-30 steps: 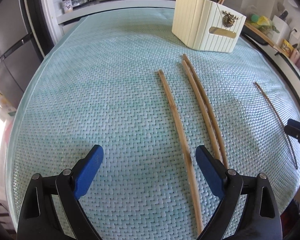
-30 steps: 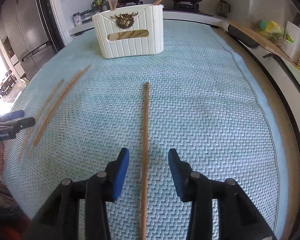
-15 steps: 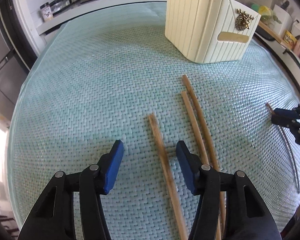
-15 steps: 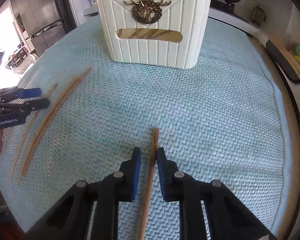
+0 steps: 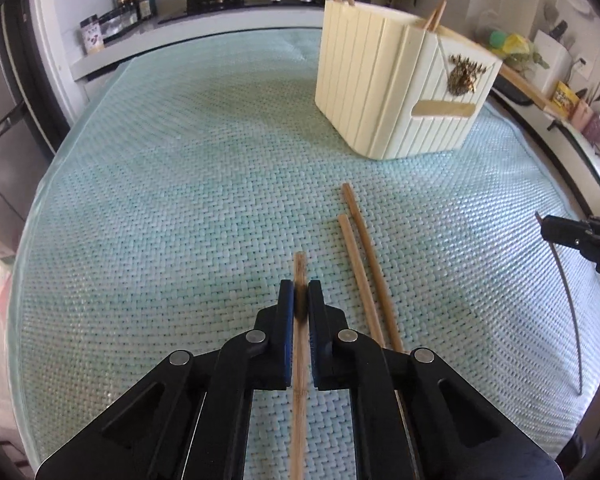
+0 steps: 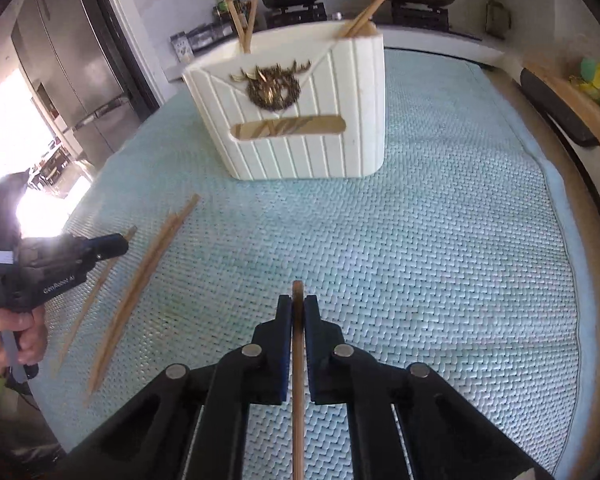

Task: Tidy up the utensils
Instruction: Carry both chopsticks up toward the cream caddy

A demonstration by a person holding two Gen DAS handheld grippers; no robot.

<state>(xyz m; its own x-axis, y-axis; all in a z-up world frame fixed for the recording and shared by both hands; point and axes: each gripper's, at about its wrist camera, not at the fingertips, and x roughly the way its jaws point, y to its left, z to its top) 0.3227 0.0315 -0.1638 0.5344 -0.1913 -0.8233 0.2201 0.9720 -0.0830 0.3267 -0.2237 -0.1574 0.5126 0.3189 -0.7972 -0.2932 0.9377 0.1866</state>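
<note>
Woven pale-green matting [image 5: 180,200] covers the worktop in the left wrist view. On it, the left gripper [image 5: 299,300] has its black fingers with blue pads drawn narrow around a thin wooden chopstick [image 5: 299,360], pinching it near its far tip, with the shaft running back under the tool. Two more loose wooden chopsticks [image 5: 364,268] lie side by side just right of the held one, their tips pointing toward a cream ribbed utensil holder [image 5: 380,92] with a gold emblem. The holder stands beyond them and already has several sticks upright in it. At the right edge of this view the other tool shows, closed on a dark-looking stick.

From the right wrist view, the right gripper [image 6: 298,312] is likewise closed narrow on a second single wooden chopstick [image 6: 298,380], gripped close to its far tip. The cream holder stands straight ahead, well apart. The loose pair lies left of the holder's near corner, beside the left tool.

Both sticks appear clamped but it is hard to tell whether either has left the mat. To do this well, each should probably rise level, swing upright over the holder's open top, and be released only once the lower end is inside. A tip grasp leaves a long tail that may sag or twist.
</note>
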